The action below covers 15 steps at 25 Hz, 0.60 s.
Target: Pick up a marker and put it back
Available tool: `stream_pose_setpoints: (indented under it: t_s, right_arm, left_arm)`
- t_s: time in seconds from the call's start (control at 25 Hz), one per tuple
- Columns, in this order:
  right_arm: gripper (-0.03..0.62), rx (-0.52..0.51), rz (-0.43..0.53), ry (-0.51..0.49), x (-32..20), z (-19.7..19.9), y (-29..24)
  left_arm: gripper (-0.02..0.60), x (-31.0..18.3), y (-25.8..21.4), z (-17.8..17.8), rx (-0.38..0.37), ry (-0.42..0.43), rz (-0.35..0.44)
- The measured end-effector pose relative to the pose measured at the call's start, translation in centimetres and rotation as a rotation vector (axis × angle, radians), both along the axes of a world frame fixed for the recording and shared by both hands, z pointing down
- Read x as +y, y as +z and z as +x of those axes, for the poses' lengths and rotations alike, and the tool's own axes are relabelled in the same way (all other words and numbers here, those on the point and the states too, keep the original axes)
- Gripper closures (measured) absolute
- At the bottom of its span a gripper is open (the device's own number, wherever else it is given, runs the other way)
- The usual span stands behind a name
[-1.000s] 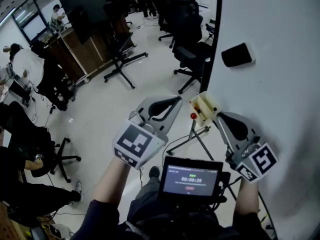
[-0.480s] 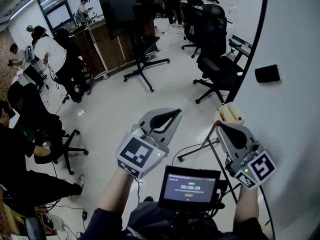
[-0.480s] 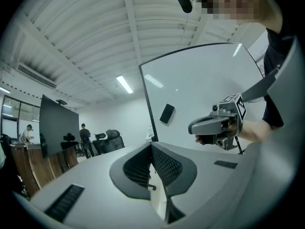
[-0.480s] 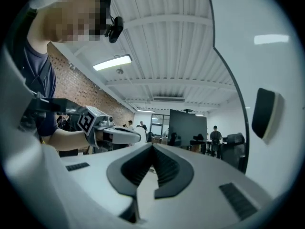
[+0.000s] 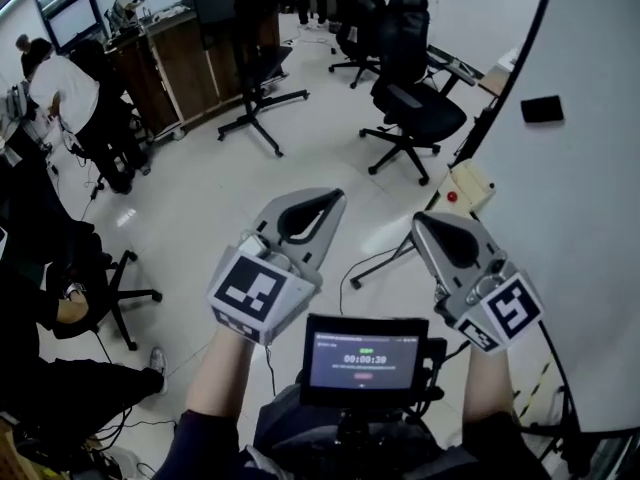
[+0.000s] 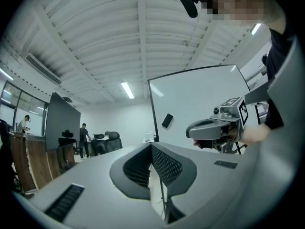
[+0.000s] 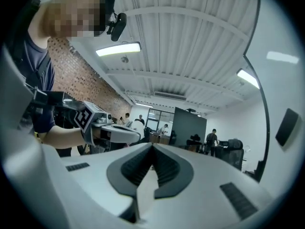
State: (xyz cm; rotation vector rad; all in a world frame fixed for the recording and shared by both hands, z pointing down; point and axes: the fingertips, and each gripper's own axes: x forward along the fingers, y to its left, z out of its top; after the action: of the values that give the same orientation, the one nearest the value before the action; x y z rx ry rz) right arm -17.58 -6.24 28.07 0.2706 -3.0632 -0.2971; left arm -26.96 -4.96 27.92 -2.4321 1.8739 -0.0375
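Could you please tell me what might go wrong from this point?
Both the left gripper and the right gripper are shut and empty; reaching the small tray beside the whiteboard like that could knock it rather than grip anything. A loose cable lies on the floor ahead, a possible tripping hazard.

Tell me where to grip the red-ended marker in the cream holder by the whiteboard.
Only the marker's red end shows, at the cream holder's floor-side corner; its barrel is hidden. Probably pinch that exposed end with the right tool, the nearer one, coming from the open floor side, not across the whiteboard. Its jaws are shut: open first.
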Motion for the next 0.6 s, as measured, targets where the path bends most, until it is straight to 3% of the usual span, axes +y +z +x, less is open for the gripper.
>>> stream_pose_setpoints:
  t_s: [0.2, 0.6]
  right_arm:
    - [0.588, -0.008, 0.003, 0.112, 0.7, 2.2, 2.2]
    - [0.588, -0.067, -0.014, 0.313, 4.3, 12.5, 0.5]
  left_arm:
    - [0.581, -0.1, 3.0, 1.5, 0.026, 0.086, -0.001]
    - [0.581, 1.5, 1.9, 11.7, 0.014, 0.284, -0.019]
